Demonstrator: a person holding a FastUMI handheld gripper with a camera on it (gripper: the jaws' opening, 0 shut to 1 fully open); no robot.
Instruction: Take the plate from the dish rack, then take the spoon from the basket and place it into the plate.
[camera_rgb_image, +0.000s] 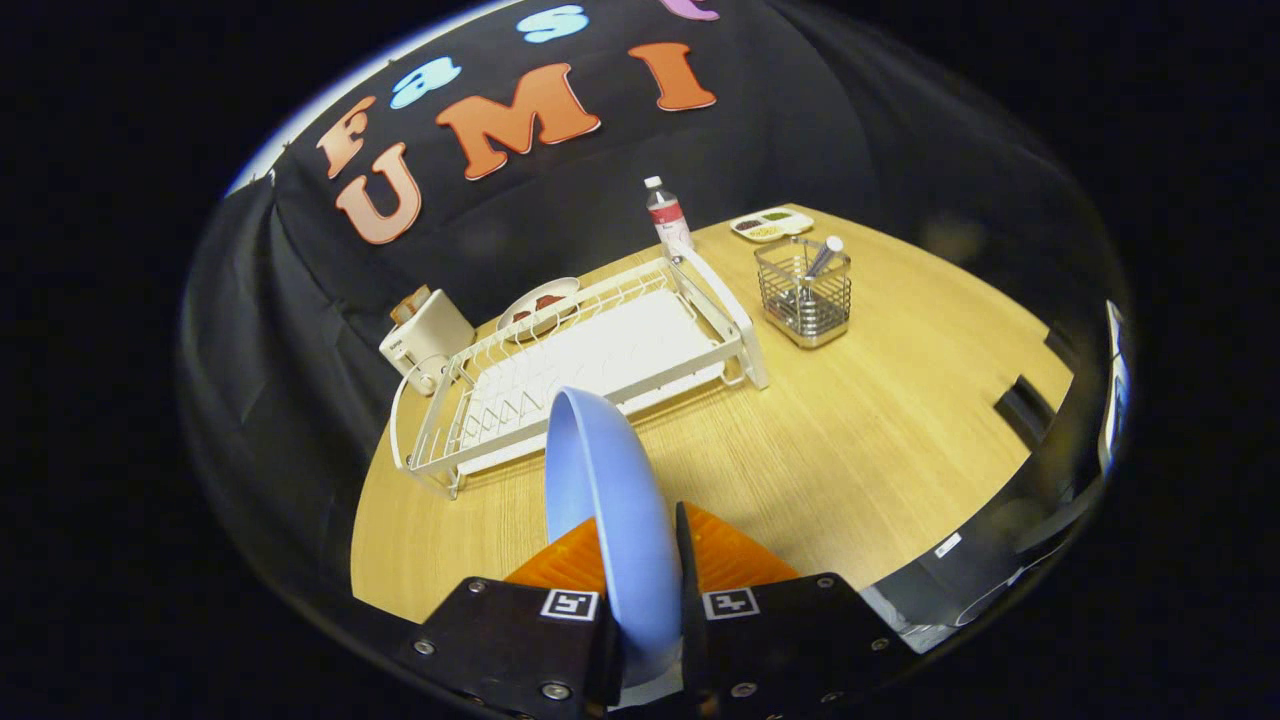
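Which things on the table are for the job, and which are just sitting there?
For the job:
blue plate, held on edge between the gripper fingers
white dish rack
wire basket
spoon standing in the basket

Just sitting there:
water bottle
toaster
small plate of food
divided dish

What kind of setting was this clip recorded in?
Probably a staged kitchen tabletop in a recording booth: a wooden table against black cloth carries a white dish rack, a toaster and a wire basket. The gripper is clamped on a blue plate.
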